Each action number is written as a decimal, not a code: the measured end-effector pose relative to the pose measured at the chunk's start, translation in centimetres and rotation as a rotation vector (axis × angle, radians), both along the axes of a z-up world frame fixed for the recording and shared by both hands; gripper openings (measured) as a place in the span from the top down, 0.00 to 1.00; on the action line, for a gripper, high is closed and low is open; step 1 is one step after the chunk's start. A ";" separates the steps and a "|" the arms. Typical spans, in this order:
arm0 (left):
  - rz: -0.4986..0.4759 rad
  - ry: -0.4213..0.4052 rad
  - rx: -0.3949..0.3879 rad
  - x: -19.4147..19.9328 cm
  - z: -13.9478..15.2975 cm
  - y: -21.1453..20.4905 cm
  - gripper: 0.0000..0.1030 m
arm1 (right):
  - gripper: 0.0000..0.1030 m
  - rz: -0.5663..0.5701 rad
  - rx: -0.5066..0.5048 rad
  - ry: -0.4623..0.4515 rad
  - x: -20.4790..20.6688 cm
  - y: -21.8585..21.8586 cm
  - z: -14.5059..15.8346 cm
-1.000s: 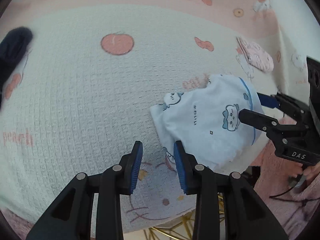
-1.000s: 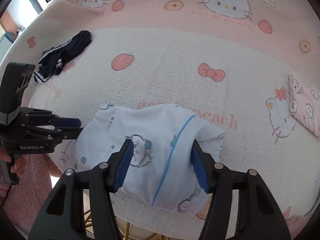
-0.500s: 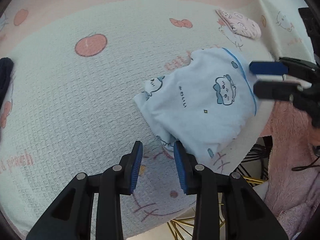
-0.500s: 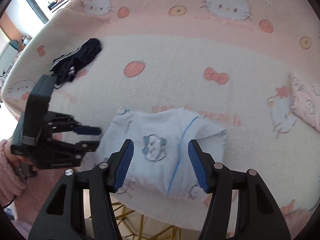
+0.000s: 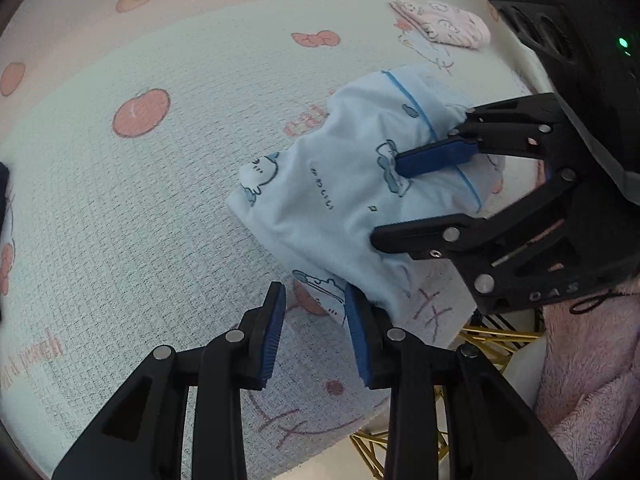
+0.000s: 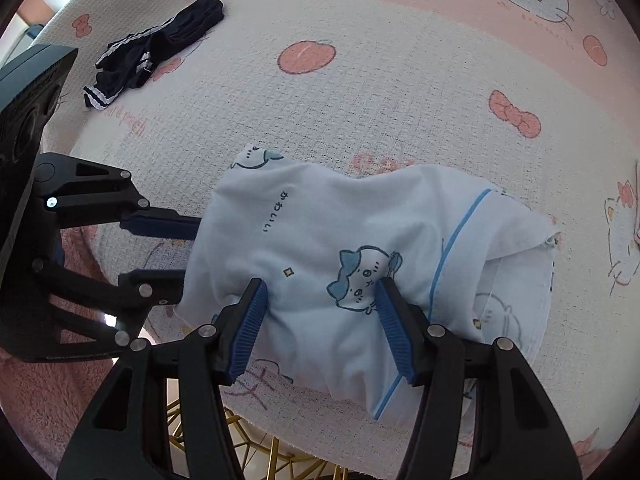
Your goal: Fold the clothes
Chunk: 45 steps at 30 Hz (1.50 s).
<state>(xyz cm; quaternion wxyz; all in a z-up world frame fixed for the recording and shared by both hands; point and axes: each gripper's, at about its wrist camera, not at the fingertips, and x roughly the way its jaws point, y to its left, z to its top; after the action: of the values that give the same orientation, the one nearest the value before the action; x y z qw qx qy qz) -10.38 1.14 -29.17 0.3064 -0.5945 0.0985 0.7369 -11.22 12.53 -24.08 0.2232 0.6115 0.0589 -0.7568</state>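
Right wrist view: pale garment (image 6: 360, 248) (cartoon print) between claw fingers (image 6: 248, 320).

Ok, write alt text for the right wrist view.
The right gripper straddles a crumpled pale blue cartoon-print garment with its jaws open. The garment lies on a pink and white towel; the left gripper sits at its left edge, dark socks far off.

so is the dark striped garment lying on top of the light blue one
No, the dark striped garment lies apart on the blanket, far off to the upper left of the light blue garment in the right wrist view.
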 end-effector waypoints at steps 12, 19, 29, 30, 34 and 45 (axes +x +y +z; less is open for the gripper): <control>0.124 0.008 0.085 -1.6 3.0 -4.5 0.69 | 0.45 -0.058 -0.152 0.017 0.8 1.0 3.3; 0.012 0.004 0.018 -1.1 1.2 -2.0 0.69 | 0.45 -0.057 -0.014 -0.034 1.3 -0.8 1.0; 0.121 0.070 0.036 0.4 5.0 -4.8 0.69 | 0.44 -0.136 -0.152 -0.016 0.9 2.6 3.3; 0.139 0.093 0.087 0.3 5.8 -4.4 0.69 | 0.44 -0.145 -0.166 0.003 1.0 3.4 3.9; 0.054 0.057 0.138 0.1 4.1 1.2 0.69 | 0.44 -0.056 -0.130 -0.024 0.8 4.5 3.6; -0.013 0.060 -0.075 0.7 3.5 0.5 0.60 | 0.52 -0.019 0.023 0.093 0.9 7.7 6.4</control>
<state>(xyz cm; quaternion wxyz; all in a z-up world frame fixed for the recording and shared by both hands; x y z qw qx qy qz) -9.67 1.64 -25.70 0.2856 -0.5824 0.1392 0.7482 -10.31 20.28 -17.68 0.2061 0.5786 0.0720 -0.7858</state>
